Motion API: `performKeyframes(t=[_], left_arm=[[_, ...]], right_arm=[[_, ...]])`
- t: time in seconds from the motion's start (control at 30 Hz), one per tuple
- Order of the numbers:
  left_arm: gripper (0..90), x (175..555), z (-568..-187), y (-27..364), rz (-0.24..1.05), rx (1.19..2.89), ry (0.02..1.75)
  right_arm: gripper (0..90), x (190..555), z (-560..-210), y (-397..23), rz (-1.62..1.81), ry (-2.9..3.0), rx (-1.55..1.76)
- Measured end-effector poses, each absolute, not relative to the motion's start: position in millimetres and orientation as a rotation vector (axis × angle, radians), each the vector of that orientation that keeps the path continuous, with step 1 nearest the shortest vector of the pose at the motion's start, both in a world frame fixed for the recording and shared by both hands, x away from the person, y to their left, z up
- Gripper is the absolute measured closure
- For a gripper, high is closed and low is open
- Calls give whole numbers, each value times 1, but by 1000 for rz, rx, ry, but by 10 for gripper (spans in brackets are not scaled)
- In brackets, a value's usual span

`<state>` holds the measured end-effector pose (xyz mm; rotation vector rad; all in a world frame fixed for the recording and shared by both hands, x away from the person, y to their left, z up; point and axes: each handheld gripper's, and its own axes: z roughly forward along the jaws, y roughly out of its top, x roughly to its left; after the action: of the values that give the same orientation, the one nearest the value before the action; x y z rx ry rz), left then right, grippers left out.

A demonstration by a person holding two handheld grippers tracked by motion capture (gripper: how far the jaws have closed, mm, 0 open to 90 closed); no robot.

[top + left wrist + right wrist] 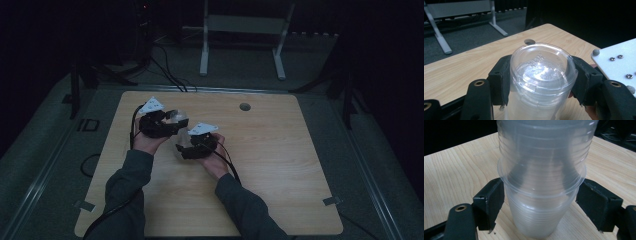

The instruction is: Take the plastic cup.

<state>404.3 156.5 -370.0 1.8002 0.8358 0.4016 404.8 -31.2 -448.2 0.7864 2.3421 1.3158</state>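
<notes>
A stack of clear plastic cups is held above the wooden table between my two grippers. My left gripper is shut on the stack: both black pads press its sides just below its closed round end. My right gripper has its jaws around the outermost cup, just under that cup's rim. Its pads stand against the cup wall on both sides. The other cups are nested in that cup and run away from it.
A round cable hole lies in the table's far middle. A white metal frame stands on the floor beyond the table, with cables beside it. The person's sleeves come in from the bottom.
</notes>
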Motion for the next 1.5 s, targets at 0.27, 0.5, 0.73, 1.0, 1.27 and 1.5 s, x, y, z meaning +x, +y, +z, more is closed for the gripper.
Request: performKeyframes(t=[0.27, 0.5, 0.73, 1.0, 1.27, 1.5], left_arm=[[398, 404, -365, 158, 405, 1792, 834], [398, 404, -359, 161, 404, 1779, 829], [399, 403, -352, 162, 401, 1768, 822], [403, 402, -344, 162, 398, 1769, 808], [404, 400, -337, 162, 396, 1766, 803], [405, 399, -331, 163, 397, 1766, 794]], right_arm=[[237, 405, -449, -31, 1311, 2345, 792], [248, 404, -449, -32, 1311, 2344, 792], [249, 404, -449, -32, 1309, 2346, 802], [250, 403, -451, -32, 1295, 2354, 802], [253, 403, -453, -32, 1280, 2355, 797], [253, 402, -453, -33, 1271, 2356, 793]])
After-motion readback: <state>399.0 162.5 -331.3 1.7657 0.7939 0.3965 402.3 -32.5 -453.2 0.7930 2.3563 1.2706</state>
